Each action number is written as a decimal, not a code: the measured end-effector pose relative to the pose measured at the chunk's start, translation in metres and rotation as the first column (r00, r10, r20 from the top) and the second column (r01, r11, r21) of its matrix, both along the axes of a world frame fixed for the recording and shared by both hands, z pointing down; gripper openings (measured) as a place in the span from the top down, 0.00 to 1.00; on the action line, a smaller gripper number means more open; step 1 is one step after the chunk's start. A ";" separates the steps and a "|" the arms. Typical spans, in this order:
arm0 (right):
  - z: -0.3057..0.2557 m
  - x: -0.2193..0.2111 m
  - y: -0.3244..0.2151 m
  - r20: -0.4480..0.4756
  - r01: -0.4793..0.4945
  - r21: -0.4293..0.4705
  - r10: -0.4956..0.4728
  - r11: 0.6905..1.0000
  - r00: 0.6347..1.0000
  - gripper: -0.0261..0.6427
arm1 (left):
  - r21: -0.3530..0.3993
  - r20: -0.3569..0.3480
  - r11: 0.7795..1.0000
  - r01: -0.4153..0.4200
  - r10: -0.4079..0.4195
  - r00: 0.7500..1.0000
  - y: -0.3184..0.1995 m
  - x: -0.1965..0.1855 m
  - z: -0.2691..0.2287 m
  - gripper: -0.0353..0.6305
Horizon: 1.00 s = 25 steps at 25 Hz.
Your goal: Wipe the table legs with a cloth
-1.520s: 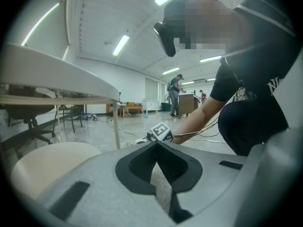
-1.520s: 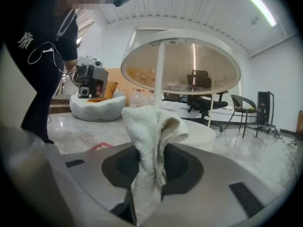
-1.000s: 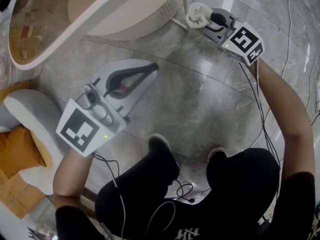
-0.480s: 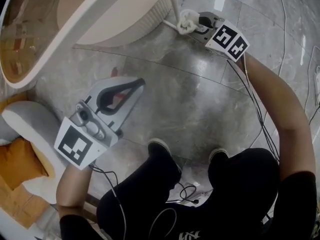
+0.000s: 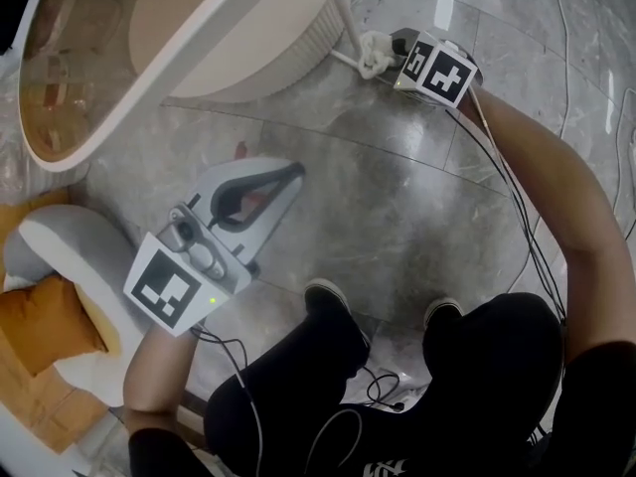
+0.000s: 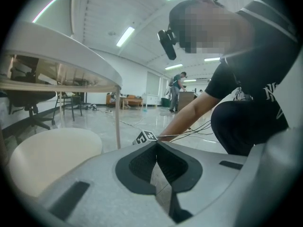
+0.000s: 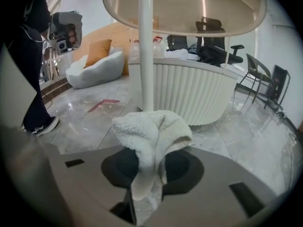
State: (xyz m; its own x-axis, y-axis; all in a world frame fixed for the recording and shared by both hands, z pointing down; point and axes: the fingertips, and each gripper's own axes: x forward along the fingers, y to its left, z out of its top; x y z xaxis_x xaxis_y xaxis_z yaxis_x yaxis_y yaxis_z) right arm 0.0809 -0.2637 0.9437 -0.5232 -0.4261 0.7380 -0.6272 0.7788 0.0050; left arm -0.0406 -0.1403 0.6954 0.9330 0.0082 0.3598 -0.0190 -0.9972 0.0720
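Note:
The white fluffy cloth is clamped in my right gripper, which is shut on it. In the head view the cloth lies against the low end of the thin white table leg, close to the floor. Seen from the right gripper view, that leg rises straight behind the cloth to the round glass table top. My left gripper hangs over the floor in front of the table, away from the leg; its jaws meet at the tips with nothing between them.
A white ribbed round stool stands under the table top's rim. A white beanbag with an orange cushion is at the left. A red strip lies on the marble floor. Cables trail near the person's shoes.
My right gripper has carried the cloth leftward and farther away, down against the table leg. The left gripper has shifted only slightly and stays shut.

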 end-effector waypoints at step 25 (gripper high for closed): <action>-0.295 -0.008 0.016 0.490 -0.163 0.468 -0.101 0.869 0.866 0.82 | -0.030 0.039 0.998 -0.046 0.047 0.998 0.014 -0.016 0.001 0.94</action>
State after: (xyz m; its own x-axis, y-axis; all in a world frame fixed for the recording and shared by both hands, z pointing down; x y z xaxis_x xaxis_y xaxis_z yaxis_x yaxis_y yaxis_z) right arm 0.0726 -0.2482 0.6491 -0.7327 -0.6749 0.0874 -0.6724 0.7377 0.0607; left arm -0.0566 -0.1265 0.6968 0.9162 0.0623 0.3959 0.0242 -0.9946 0.1007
